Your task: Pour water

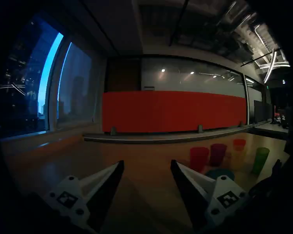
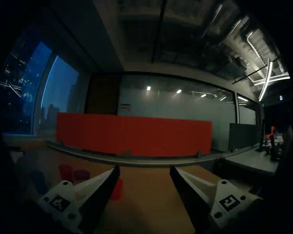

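In the left gripper view my left gripper [image 1: 146,165] is open over the wooden table [image 1: 146,156], with nothing between its fingers. To its right stand a red cup [image 1: 198,158], a purple cup [image 1: 218,154], an orange cup [image 1: 238,145] and a green cup [image 1: 260,160], with a blue cup [image 1: 219,173] nearer, partly behind the right finger. In the right gripper view my right gripper [image 2: 144,169] is also open and holds nothing. A red cup [image 2: 65,172], a purple cup [image 2: 81,175], an orange-red cup [image 2: 117,188] and a blue cup [image 2: 39,181] stand to its left.
A red partition [image 1: 174,111] runs along the far edge of the table on a grey rail [image 1: 166,137]. Large windows [image 1: 41,89] are on the left, and another desk [image 2: 256,160] with dark objects stands to the right. The room is dim.
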Available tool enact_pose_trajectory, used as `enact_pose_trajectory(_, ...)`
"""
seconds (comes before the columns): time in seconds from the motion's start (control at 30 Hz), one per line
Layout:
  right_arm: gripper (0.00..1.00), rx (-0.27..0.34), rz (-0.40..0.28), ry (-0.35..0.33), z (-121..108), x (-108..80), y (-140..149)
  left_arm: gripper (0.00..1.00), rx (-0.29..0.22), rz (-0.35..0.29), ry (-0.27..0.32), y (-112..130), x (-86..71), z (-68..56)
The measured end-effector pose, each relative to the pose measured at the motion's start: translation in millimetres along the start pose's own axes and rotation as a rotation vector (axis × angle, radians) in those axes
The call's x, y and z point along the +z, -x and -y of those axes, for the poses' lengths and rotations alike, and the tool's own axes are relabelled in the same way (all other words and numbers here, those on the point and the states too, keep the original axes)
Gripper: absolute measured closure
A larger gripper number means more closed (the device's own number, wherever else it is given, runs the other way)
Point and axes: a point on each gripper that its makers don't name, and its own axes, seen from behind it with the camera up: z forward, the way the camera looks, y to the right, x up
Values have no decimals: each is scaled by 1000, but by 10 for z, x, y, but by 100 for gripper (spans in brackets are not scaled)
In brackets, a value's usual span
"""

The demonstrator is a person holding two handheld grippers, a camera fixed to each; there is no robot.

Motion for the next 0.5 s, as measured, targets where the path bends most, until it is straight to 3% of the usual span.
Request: enact_pose_trajectory(0.5, 1, 47, -16, -38, 237, 200, 166, 12, -1, 0, 0, 1, -2, 6)
